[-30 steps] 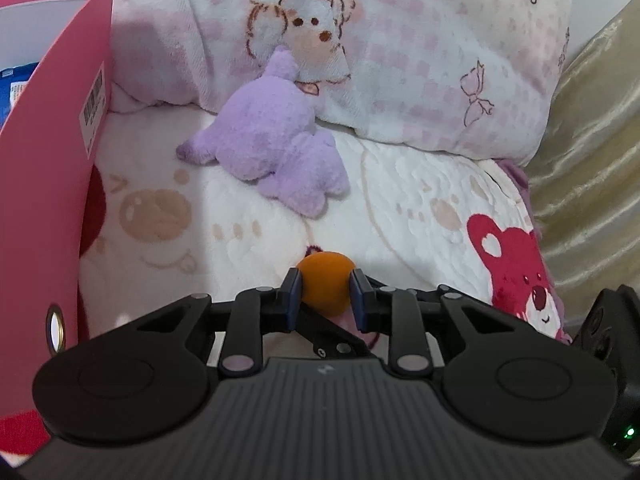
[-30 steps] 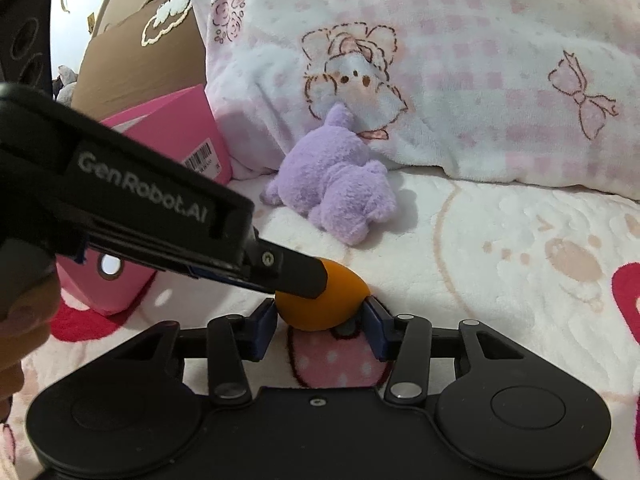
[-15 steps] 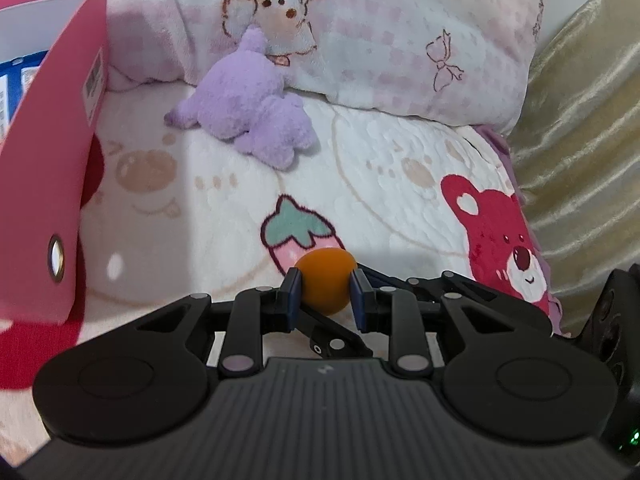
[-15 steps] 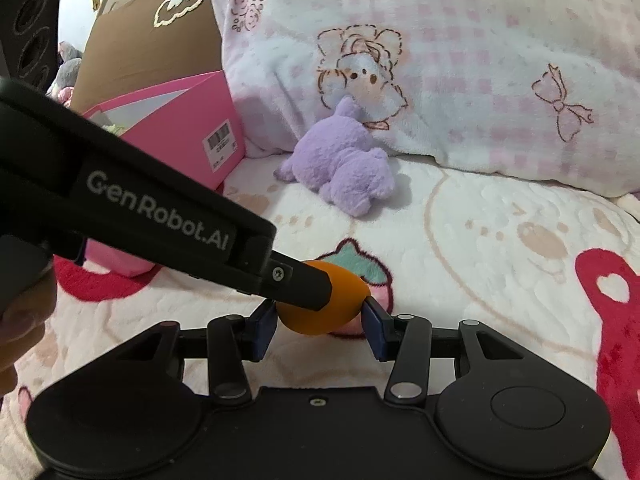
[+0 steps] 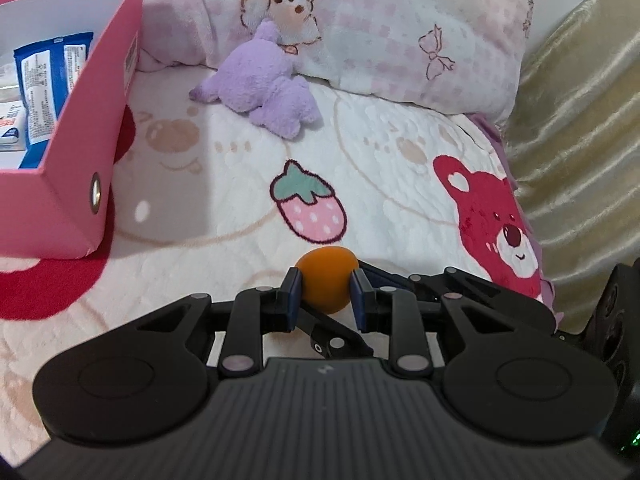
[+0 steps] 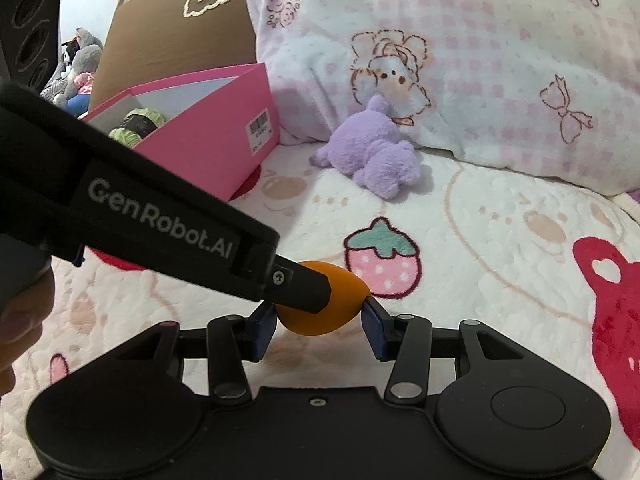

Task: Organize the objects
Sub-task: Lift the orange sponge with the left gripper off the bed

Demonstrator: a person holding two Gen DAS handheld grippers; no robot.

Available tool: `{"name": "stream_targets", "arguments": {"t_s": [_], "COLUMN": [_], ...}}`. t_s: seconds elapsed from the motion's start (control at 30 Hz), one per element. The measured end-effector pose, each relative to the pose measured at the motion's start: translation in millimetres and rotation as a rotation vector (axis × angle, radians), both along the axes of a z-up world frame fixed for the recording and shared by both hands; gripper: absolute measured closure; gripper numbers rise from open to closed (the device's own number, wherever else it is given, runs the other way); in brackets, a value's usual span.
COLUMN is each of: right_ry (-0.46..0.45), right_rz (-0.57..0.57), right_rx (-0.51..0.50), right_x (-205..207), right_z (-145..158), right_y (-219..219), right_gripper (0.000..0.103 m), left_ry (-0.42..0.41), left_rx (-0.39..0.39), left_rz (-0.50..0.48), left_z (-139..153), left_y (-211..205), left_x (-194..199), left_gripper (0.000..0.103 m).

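Observation:
An orange egg-shaped sponge point(image 5: 326, 282) is held by both grippers above the bed. My left gripper point(image 5: 325, 294) is shut on it across its width. My right gripper point(image 6: 319, 322) is shut on the same sponge point(image 6: 344, 304) from the other side, and the left gripper's finger point(image 6: 296, 286) crosses in front of it. A purple plush toy point(image 5: 262, 86) lies against the pillow, also seen in the right wrist view point(image 6: 370, 154). A pink open box point(image 5: 86, 128) stands at the left.
The pink box point(image 6: 216, 136) holds blue packets point(image 5: 44, 92) and a green item point(image 6: 138, 124). A pink checked pillow point(image 6: 460, 60) lies behind. A cardboard box point(image 6: 168, 36) stands at the far left. A beige curtain point(image 5: 580, 120) hangs at the right. The blanket point(image 5: 240, 184) has cartoon prints.
Both grippers have drawn back and up from the pillow with the sponge between them. The plush and pillow look farther off, and the pink box's inside has come into view.

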State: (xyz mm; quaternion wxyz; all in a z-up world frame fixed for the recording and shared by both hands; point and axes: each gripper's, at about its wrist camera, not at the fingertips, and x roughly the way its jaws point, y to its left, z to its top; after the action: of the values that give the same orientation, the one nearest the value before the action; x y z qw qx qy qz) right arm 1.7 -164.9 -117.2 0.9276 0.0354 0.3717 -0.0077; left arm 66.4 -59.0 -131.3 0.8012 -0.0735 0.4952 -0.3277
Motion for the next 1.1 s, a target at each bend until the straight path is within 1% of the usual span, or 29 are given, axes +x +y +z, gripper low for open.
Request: {"name": "stream_targets", "arguments": {"t_s": [0.1, 0.2, 0.3, 0.4, 0.5, 0.63, 0.77, 0.97, 1.1], "right_ry": [0.005, 0.015, 0.034, 0.039, 0.032, 0.028, 0.043, 0.028, 0.056], "right_rz": [-0.008, -0.028, -0.024, -0.002, -0.002, 0.007, 0.01, 0.029, 0.04], "right_rx": [0.014, 0.06, 0.061, 0.048, 0.086, 0.111, 0.145, 0.108, 0.106], "right_x": [-6, -16, -23, -27, -30, -33, -34, -38, -35], "right_z": [4, 4, 2, 4, 8, 12, 21, 45, 59], "right_y": [6, 12, 23, 35, 38, 45, 50, 68, 80], "right_gripper": [0.051, 0.05, 0.05, 0.049, 0.049, 0.049, 0.049, 0.049, 0.049], "left_ry": [0.004, 0.027, 0.048, 0.052, 0.05, 0.043, 0.018, -0.013, -0.014], "left_rx": [0.001, -0.005, 0.007, 0.02, 0.018, 0.026, 0.041, 0.042, 0.051], "left_rz": [-0.001, 0.008, 0.005, 0.007, 0.009, 0.013, 0.005, 0.006, 0.015], "left_z": [3, 4, 1, 2, 7, 14, 24, 49, 62], "left_y": [5, 13, 21, 30, 39, 49, 57, 72, 84], "left_x": [-7, -15, -24, -30, -33, -38, -47, -56, -60], "left_gripper": [0.078, 0.078, 0.078, 0.078, 0.078, 0.078, 0.078, 0.078, 0.078]}}
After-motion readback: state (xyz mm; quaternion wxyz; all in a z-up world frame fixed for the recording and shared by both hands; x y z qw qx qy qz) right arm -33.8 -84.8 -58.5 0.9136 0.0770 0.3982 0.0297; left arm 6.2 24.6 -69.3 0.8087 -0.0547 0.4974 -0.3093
